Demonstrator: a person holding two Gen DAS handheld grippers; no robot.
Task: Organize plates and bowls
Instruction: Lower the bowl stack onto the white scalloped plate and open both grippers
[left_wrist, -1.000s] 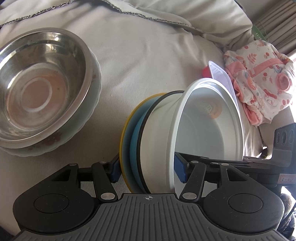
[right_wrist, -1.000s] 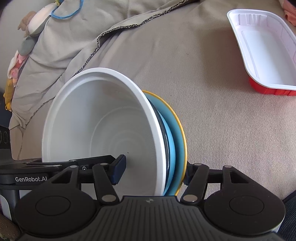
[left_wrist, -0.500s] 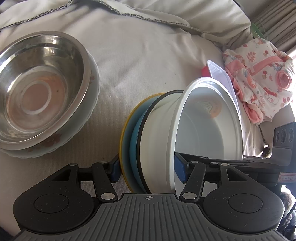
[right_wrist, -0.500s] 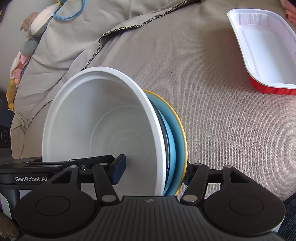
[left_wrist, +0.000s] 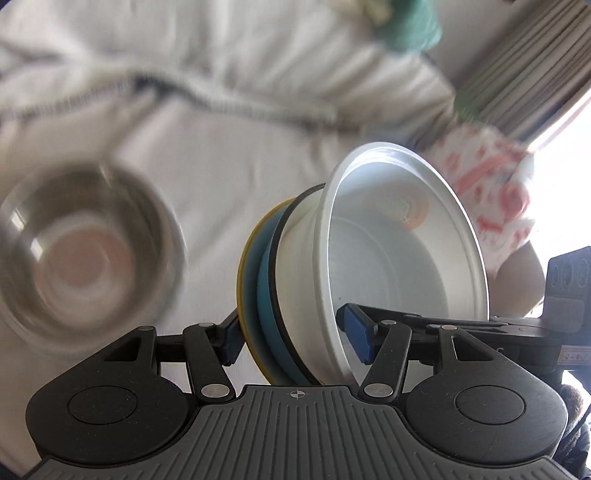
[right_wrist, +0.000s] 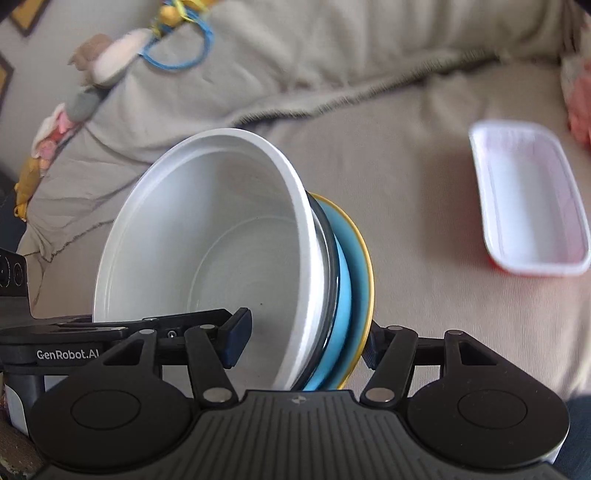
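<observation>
In the left wrist view, a steel bowl (left_wrist: 85, 251) sits at the far left on a pale bed sheet (left_wrist: 229, 162), blurred, resting inside a wider pale dish whose edge shows around it. To its right, a stack of dishes stands on edge, clear of the sheet: a blue plate with a yellow rim (left_wrist: 255, 295) on the outside, then a dark-rimmed dish, then a white bowl (left_wrist: 399, 258) whose mouth opens to the right. The left tongs (left_wrist: 295, 341) pinch this stack, one blue pad pressed to the plate's back and the other inside the white bowl. Further right lies a white cloth with pink print (left_wrist: 491, 199), and the other black tool reaches in from the right edge.

In the right wrist view, a soft toy with a blue ring (right_wrist: 110, 70) lies at the upper left on a crumpled blanket (right_wrist: 332, 66). The same white bowl (right_wrist: 207, 243) now opens to the left, with the blue plate (right_wrist: 351, 266) behind it on the right. The right tongs (right_wrist: 306, 341) clamp the stack, one pad inside the bowl, the other against the plate's back. At the far right a white tray with a red underside (right_wrist: 528, 199) lies flat on the sheet, well apart from the stack.
</observation>
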